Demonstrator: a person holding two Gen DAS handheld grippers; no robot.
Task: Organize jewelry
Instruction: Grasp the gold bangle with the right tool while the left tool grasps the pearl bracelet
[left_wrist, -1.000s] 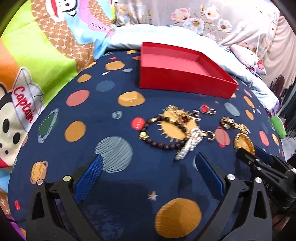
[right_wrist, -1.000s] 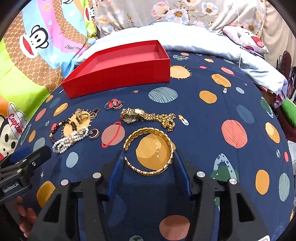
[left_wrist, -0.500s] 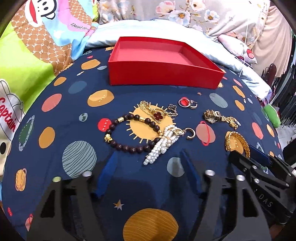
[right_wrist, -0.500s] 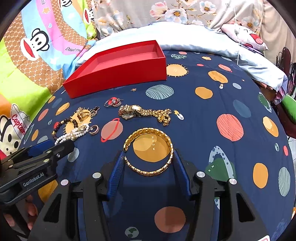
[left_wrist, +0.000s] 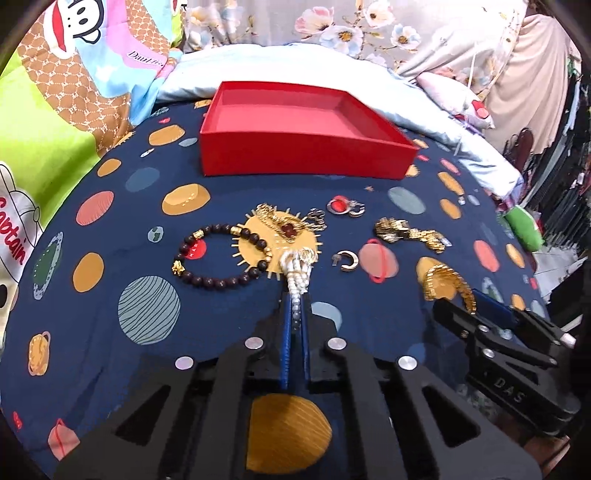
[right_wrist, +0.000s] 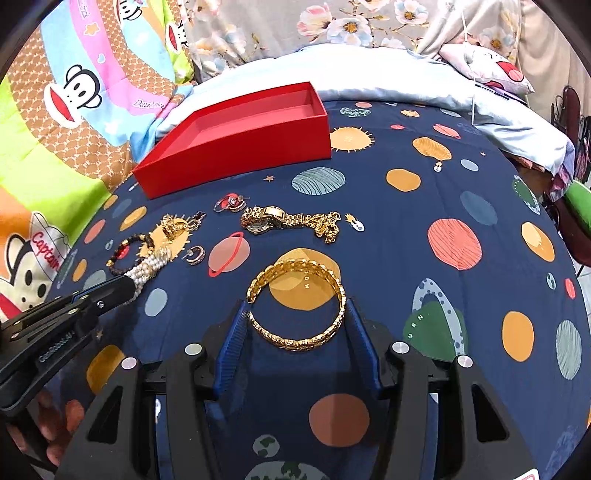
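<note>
Jewelry lies on a dark blue planet-print cloth before an empty red box, also in the right wrist view. My left gripper is shut on the near end of a white pearl bracelet, also seen from the side. My right gripper is open, its blue fingers on either side of a gold bangle that lies on the cloth. A dark bead bracelet, a gold necklace with red pendant, a gold watch, rings and a hoop earring lie between.
A pale blue pillow and floral bedding lie behind the box. A cartoon monkey quilt covers the left side. The cloth drops off at the right edge, near a green object.
My left gripper has moved forward and right and shut on the pearl bracelet's end. My right gripper has stayed open around the gold bangle, barely moving.
</note>
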